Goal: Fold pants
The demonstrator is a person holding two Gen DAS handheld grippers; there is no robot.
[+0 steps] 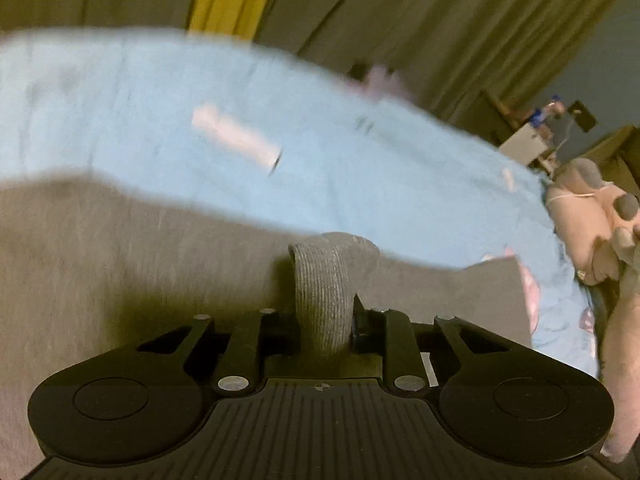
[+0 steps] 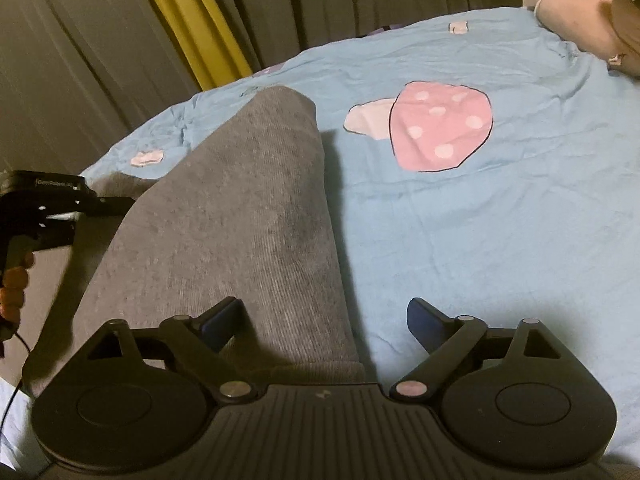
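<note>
Grey ribbed pants [image 2: 240,208] lie on a light blue bedsheet [image 2: 500,220], one leg stretching away from the right wrist camera. My left gripper [image 1: 324,312] is shut on a bunched fold of the grey pants [image 1: 324,280], which stands up between its fingers; the picture there is blurred. In the right wrist view that left gripper [image 2: 60,208] shows at the left edge, beside the pant leg, with a hand on its handle. My right gripper [image 2: 324,316] stands open over the near end of the leg, its fingers apart, with the cloth's right edge between them.
The sheet bears a pink mushroom print [image 2: 436,128]. Grey curtains with a yellow strip [image 2: 192,20] hang behind the bed. A pink plush toy [image 2: 580,20] lies at the far right corner. A person's arm [image 1: 620,340] shows at the right edge of the left wrist view.
</note>
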